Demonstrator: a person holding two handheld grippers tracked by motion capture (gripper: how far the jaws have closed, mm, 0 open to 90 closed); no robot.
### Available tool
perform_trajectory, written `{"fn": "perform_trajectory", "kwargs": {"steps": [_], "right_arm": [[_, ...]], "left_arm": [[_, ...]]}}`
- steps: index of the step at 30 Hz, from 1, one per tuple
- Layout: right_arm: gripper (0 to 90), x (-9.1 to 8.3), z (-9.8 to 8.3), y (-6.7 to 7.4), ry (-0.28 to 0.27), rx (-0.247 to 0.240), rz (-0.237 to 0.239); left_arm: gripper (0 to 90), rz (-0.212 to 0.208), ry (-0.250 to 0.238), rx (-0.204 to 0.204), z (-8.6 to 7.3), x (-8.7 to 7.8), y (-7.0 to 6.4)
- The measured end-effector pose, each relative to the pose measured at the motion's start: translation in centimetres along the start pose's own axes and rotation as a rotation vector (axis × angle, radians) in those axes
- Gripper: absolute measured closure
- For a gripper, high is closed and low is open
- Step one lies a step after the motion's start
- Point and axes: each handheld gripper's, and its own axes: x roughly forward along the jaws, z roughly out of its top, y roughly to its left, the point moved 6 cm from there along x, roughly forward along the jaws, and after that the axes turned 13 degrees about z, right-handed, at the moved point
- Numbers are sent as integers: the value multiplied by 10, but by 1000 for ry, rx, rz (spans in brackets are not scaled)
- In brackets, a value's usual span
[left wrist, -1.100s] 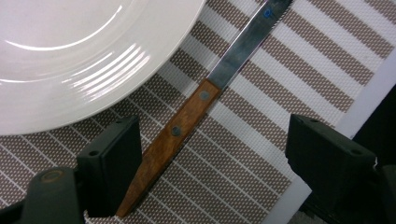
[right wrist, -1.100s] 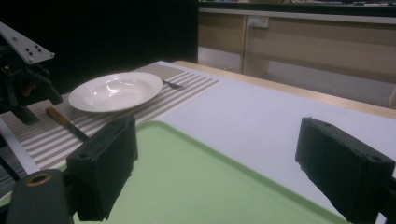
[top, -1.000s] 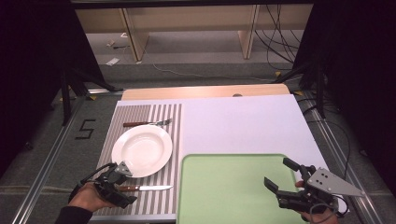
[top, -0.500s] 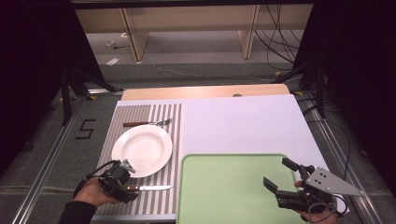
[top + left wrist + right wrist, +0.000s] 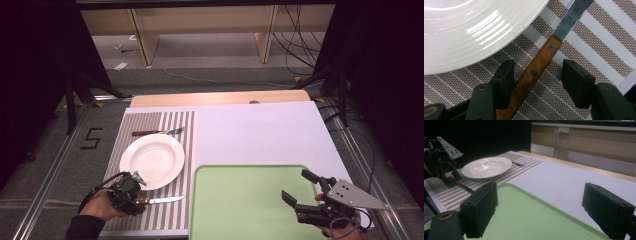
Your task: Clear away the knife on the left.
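A knife (image 5: pixel 159 200) with a wooden handle (image 5: pixel 534 72) and steel blade lies on the striped placemat (image 5: pixel 172 220), just in front of a white plate (image 5: pixel 129 161). My left gripper (image 5: pixel 138 196) sits low over the handle, which lies between its jaws (image 5: pixel 537 67). The jaws have just been closing, and a gap still shows on the handle's right side, so the pads are not pressing on it. My right gripper (image 5: pixel 296 185) hovers open over the green tray (image 5: pixel 240 200), nothing between its jaws (image 5: pixel 541 195).
A fork (image 5: pixel 157 132) lies on the placemat behind the plate (image 5: pixel 474 32). The white tabletop (image 5: pixel 260 130) stretches to the right of the mat, with a wooden strip at its far edge. The left gripper (image 5: pixel 452 179) stands beside the plate (image 5: pixel 486 167).
The left gripper has settled slightly lower over the knife handle and its jaws have narrowed around it. The right gripper has stayed put.
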Motion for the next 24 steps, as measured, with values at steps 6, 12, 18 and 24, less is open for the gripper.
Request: {"fn": "perform_trajectory", "kwargs": {"steps": [6, 12, 18, 24], "right_arm": [[143, 1, 0, 0, -6, -2, 1], [144, 1, 0, 0, -5, -1, 1], [148, 1, 0, 0, -4, -1, 1], [149, 1, 0, 0, -5, -2, 2]], "left_arm": [[535, 3, 5, 29, 4, -1, -4], [599, 3, 33, 46, 7, -2, -7], [665, 3, 61, 67, 10, -2, -9], [751, 1, 70, 84, 11, -3, -12]]}}
